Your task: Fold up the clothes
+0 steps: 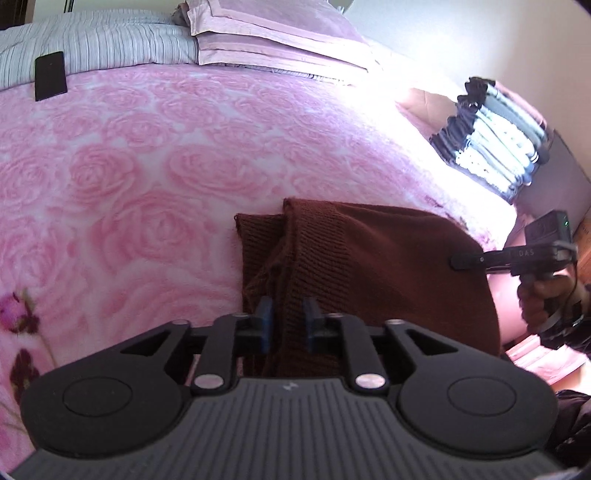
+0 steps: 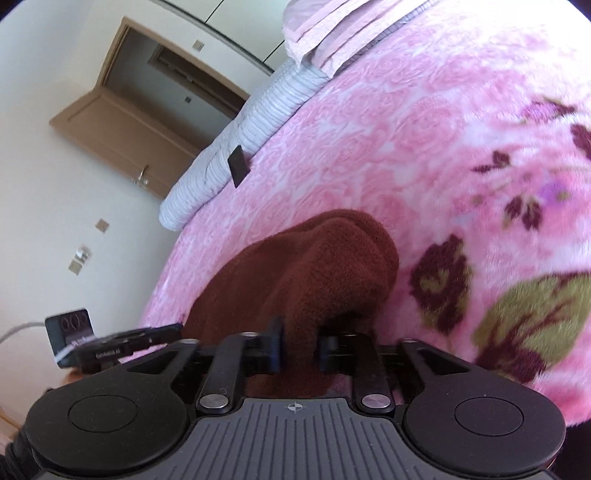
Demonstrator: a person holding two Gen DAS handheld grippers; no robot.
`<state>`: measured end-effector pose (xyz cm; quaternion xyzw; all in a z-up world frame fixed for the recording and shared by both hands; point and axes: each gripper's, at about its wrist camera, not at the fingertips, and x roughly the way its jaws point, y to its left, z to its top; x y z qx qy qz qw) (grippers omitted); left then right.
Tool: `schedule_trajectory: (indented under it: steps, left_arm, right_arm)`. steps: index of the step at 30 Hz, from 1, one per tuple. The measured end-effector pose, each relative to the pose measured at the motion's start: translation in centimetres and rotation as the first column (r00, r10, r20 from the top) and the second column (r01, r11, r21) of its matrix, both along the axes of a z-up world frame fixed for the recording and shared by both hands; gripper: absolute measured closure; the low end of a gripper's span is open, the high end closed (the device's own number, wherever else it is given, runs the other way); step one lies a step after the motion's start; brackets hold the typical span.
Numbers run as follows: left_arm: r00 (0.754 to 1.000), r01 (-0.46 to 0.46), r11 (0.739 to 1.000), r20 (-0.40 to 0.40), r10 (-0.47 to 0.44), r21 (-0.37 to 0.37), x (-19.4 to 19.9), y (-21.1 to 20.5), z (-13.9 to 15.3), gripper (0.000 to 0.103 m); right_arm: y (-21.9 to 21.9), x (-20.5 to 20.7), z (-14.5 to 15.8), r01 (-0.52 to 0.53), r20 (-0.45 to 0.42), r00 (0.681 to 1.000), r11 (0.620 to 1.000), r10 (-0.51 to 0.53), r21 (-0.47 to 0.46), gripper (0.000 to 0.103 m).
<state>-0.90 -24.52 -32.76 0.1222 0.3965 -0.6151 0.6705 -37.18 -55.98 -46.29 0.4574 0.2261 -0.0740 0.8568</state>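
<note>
A brown knitted sweater (image 1: pixel 388 266) lies partly folded on the pink rose-patterned blanket (image 1: pixel 147 177), near the bed's edge. My left gripper (image 1: pixel 288 319) is shut on the sweater's ribbed edge, cloth pinched between the blue pads. The right gripper shows in the left wrist view (image 1: pixel 458 261) at the sweater's far side, held by a hand. In the right wrist view my right gripper (image 2: pixel 300 349) is shut on a bunched fold of the sweater (image 2: pixel 314 273), and the left gripper (image 2: pixel 173 328) shows at the lower left.
A stack of folded clothes (image 1: pixel 495 144) sits at the right side of the bed. Pink pillows (image 1: pixel 273 33) and a striped duvet (image 1: pixel 103 44) lie at the head. A black flat object (image 1: pixel 50 75) rests on the blanket. A wooden door (image 2: pixel 140 122) stands open.
</note>
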Motion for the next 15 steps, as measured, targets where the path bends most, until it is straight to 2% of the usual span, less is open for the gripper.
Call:
schedule_trajectory:
  steps: [3,6,8,9,10,11,13,15]
  left_arm:
    - [1.000,0.021,1.000,0.011,-0.021,0.016,0.0,-1.2,-0.1,0.077]
    - [0.996,0.085,0.994,0.020,-0.087,0.073,-0.6,-2.8,-0.8,0.076]
    - [0.993,0.102,0.988,0.046,-0.108,0.114,-1.3,-3.3,-1.3,0.081]
    - [0.992,0.107,0.987,0.055,-0.114,0.116,-1.6,-3.3,-1.4,0.092]
    - [0.992,0.101,0.990,0.059,-0.108,0.102,-1.8,-3.0,-1.3,0.095]
    - [0.994,0.081,0.993,0.069,-0.087,0.083,-2.1,-2.2,-0.8,0.095]
    - [0.995,0.039,0.998,0.089,-0.044,0.053,-2.7,-0.3,0.2,0.096]
    - [0.995,0.005,0.999,0.095,-0.009,0.042,-3.4,1.8,0.7,0.096]
  right_arm:
    - [0.5,-0.5,0.2,0.002,0.009,1.000,1.000,-0.002,-0.007,0.069]
    - [0.7,-0.3,0.0,-0.003,0.011,1.000,1.000,0.003,-0.005,0.069]
    - [0.6,-0.3,0.0,0.008,0.011,1.000,1.000,-0.008,-0.009,0.069]
    - [0.5,-0.3,0.0,0.015,0.012,1.000,1.000,-0.015,-0.011,0.069]
    - [0.4,-0.3,0.0,0.022,0.014,1.000,1.000,-0.022,-0.013,0.069]
    - [0.4,-0.1,0.3,0.022,0.013,1.000,0.999,-0.021,-0.027,0.072]
    - [0.5,0.2,0.9,0.001,0.020,1.000,0.999,0.000,-0.051,0.089]
    - [1.3,0.7,2.0,-0.052,0.038,0.998,0.996,0.055,-0.076,0.090]
